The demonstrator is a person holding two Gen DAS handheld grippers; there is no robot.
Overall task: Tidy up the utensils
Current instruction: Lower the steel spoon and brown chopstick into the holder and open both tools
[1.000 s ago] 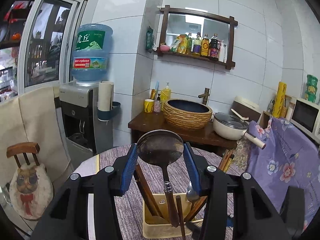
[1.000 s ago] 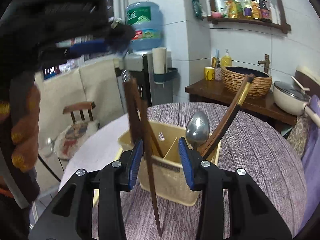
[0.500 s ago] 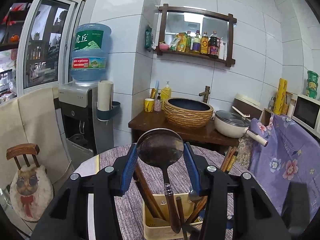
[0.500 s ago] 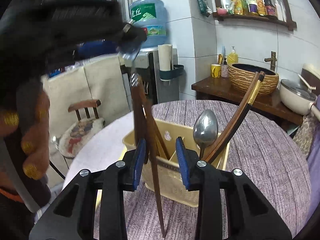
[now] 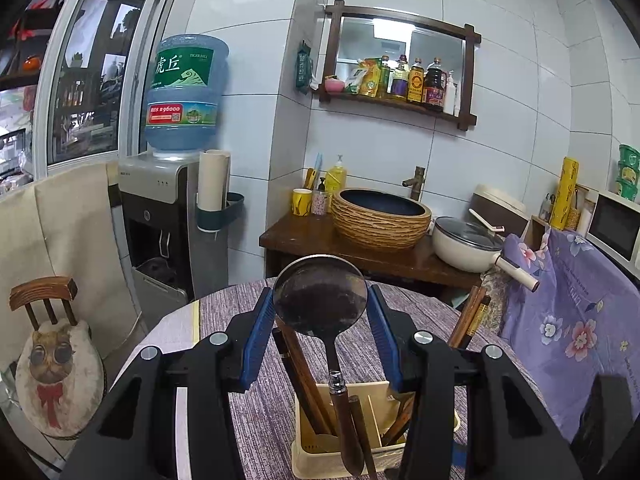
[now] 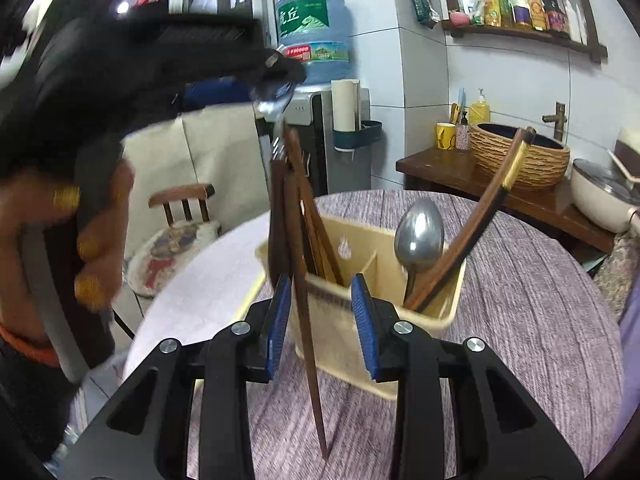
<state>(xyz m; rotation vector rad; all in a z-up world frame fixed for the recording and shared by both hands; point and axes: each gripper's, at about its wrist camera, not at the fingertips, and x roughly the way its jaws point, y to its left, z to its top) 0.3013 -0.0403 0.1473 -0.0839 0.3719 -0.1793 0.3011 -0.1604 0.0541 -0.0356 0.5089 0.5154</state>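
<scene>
- Left tool pinches a ladle by its bowl, centre frame; its handle hangs into the beige caddy at the bottom.
- Right tool: a dark chopstick stands between its pads, lower centre; whether they press it, I cannot tell.
- The caddy stands on the bench, just beyond.

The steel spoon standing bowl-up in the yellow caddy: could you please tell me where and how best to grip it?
Probably the neck just under the bowl of the steel spoon, coming from above and its left in the right wrist view: its handle is sunk in the yellow caddy, and chopsticks lean across its right.
</scene>
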